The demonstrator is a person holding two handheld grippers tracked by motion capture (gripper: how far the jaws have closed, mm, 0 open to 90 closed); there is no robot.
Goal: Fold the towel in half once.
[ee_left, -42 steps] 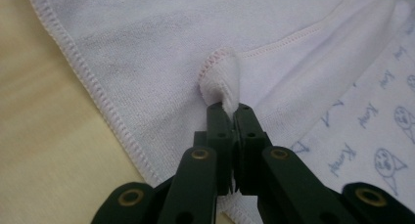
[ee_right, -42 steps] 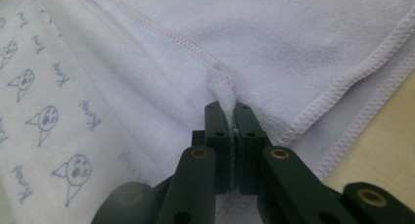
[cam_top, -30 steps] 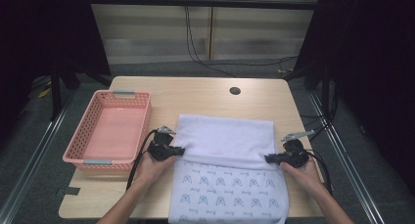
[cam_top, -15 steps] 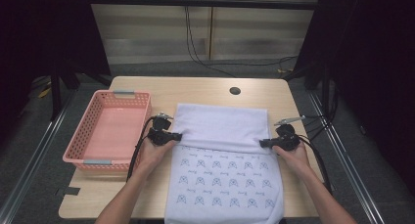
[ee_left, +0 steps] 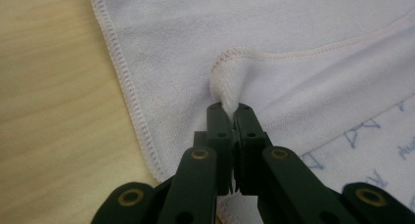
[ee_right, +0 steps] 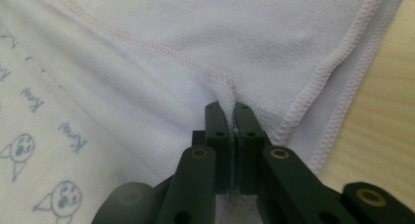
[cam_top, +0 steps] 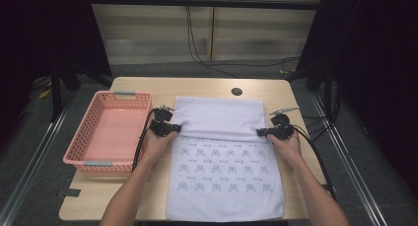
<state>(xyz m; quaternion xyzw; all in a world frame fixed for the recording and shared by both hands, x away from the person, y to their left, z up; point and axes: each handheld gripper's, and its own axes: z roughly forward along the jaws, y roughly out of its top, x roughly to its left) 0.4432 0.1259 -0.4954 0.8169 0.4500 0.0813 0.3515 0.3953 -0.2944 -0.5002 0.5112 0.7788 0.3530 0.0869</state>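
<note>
**Folded edge travels up the table**

We see the towel [cam_top: 224, 162] at centre frame, its plain flap doubled over the printed half. Since a second ago the flap's hem has slid from mid-frame toward the upper part, so the fold is being undone or reset (our guess). The left gripper [cam_top: 172, 128] and right gripper [cam_top: 262, 132] each clamp a hem corner. The small blue print is unreadable. A pink basket [cam_top: 86, 137] sits at left on the table [cam_top: 148, 88].
</note>
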